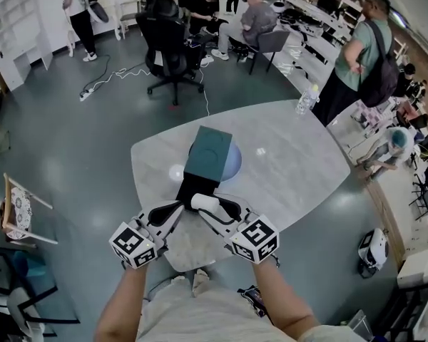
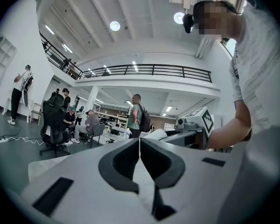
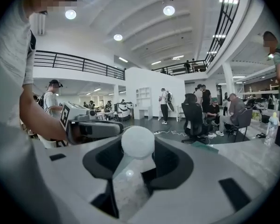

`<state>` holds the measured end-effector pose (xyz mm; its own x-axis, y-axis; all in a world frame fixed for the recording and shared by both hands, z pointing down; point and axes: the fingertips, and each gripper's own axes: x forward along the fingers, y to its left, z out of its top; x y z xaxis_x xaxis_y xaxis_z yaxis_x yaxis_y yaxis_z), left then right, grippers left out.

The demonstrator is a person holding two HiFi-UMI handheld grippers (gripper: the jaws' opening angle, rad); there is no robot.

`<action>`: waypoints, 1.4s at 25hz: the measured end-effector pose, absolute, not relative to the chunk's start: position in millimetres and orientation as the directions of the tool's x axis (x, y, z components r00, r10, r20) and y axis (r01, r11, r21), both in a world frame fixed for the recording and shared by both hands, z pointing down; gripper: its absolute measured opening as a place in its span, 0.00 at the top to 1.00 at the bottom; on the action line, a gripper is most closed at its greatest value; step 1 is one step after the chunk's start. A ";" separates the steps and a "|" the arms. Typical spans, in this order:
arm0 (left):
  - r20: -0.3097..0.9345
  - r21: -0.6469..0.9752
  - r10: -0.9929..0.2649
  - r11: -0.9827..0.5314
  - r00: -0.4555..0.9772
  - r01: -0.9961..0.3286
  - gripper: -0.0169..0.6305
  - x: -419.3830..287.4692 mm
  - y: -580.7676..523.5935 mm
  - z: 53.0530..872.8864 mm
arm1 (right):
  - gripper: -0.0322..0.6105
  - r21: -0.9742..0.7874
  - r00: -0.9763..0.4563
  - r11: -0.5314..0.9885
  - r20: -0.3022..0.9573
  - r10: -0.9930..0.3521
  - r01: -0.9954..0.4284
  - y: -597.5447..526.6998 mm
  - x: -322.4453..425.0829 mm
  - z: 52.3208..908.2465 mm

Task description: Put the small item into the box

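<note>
A dark teal box [image 1: 208,152] stands in the middle of the grey oval table [image 1: 299,169], with a black part [image 1: 195,188] on the side nearest me. My right gripper [image 1: 208,204] is shut on a small white rounded item [image 1: 203,202] just in front of the box. The right gripper view shows the white item [image 3: 137,142] pinched at the jaw tips. My left gripper [image 1: 177,208] hangs beside it on the left, shut and holding nothing, its tips [image 2: 139,143] meeting. The two grippers point toward each other.
A pale blue round thing [image 1: 232,164] lies beside the box. A clear bottle [image 1: 307,100] stands at the table's far right edge. A black office chair [image 1: 170,48] and several people are beyond the table. A person with a backpack [image 1: 364,55] stands at the right.
</note>
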<state>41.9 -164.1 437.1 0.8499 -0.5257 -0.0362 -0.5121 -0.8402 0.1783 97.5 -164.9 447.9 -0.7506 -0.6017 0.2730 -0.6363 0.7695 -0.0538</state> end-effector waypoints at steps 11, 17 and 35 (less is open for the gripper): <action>-0.014 0.216 -0.538 -0.825 0.843 -0.523 0.94 44.5 -201.9 464.5 | 0.63 -0.076 -0.684 0.725 0.411 -0.603 -0.684 -209.5 103.3 514.9; -0.012 0.256 -0.545 -0.812 0.839 -0.524 0.94 44.2 -215.4 479.9 | 0.63 -0.079 -0.654 0.707 0.465 -0.597 -0.702 -225.4 102.3 540.7; 0.013 0.300 -0.553 -0.793 0.833 -0.530 0.94 37.2 -226.5 501.0 | 0.63 -0.074 -0.605 0.698 0.571 -0.555 -0.712 -241.0 99.8 587.9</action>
<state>37.2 -226.5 501.0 0.8333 -0.5527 0.0126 -0.5304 -0.7929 0.3000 99.8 -241.0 587.9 -0.6046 -0.5552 0.5712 -0.7118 0.6985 -0.0745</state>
